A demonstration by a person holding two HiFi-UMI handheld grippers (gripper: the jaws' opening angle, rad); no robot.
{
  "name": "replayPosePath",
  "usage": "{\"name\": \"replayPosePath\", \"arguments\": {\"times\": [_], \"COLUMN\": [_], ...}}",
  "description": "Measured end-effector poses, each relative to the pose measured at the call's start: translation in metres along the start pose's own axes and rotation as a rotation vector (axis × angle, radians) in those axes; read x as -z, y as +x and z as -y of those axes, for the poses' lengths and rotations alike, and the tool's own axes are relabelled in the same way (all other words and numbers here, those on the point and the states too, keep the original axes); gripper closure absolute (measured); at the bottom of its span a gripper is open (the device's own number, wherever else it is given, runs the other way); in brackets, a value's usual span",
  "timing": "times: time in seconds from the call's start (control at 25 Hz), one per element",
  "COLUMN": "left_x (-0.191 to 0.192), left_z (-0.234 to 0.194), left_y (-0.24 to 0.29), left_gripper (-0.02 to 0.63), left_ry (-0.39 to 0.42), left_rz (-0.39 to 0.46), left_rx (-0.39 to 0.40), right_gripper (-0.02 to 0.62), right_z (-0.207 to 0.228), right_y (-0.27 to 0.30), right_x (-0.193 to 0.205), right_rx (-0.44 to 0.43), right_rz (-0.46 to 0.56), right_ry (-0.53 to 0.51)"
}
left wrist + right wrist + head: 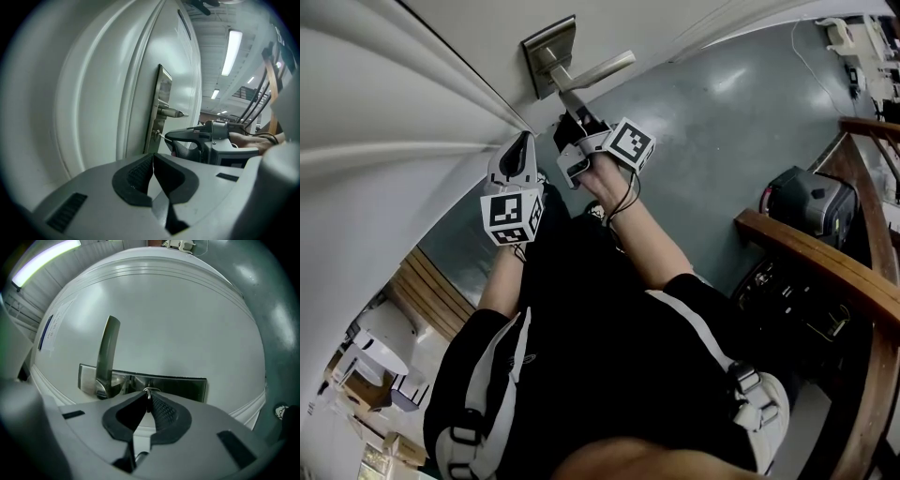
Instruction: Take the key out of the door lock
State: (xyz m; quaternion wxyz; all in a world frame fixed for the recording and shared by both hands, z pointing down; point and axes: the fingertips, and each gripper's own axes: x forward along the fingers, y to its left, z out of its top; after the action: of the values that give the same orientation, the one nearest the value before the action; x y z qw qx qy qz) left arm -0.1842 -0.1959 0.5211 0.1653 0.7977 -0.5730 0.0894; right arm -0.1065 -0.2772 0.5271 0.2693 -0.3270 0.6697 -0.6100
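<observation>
Right gripper (148, 398): closed almost fully at the lower middle of its own view, the pads pinched on the key's head. It is held level and square to the door, judged so that the pull can be made straight along the keyway.
Key (149, 391): seen edge-on as a small metal loop at the jaw tips. In the left gripper view a thin shank is seen spanning from the plate to the right gripper's tip, so the key is judged not yet out of the lock.
Plate (180, 386): a long metal strip lying across the middle of the right gripper view, just behind the key.
Handle (107, 345): shown rising from the plate's left end, beside the grip but apart from it, so the lever is judged clear of the pull.
Door (164, 310): white and panelled, filling most of the right gripper view.
Left gripper (152, 158): jaws together with nothing between them. In the head view it is held low and left of the handle, near the door but apart from the plate, and is judged parked out of the way.
Risk: a twisted or slanted pull is judged likely to bind the key.
</observation>
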Motion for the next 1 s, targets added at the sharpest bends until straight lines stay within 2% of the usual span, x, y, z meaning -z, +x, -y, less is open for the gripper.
{"name": "replayPosePath", "arguments": {"times": [0.28, 1.0], "left_x": [0.0023, 0.004], "left_z": [-0.0007, 0.0019], "left_y": [0.0028, -0.0001], "left_gripper": [0.581, 0.581], "left_ry": [-0.033, -0.049], "left_rz": [-0.002, 0.001], "left_rx": [-0.007, -0.022], "right_gripper": [0.565, 0.566], "right_z": [-0.0002, 0.0001], "right_y": [-0.0002, -0.0031], "right_x": [0.0003, 0.0006], "right_rx": [-0.012, -0.028], "right_rz": [-0.01, -0.013], "right_ry": [-0.024, -0.015]}}
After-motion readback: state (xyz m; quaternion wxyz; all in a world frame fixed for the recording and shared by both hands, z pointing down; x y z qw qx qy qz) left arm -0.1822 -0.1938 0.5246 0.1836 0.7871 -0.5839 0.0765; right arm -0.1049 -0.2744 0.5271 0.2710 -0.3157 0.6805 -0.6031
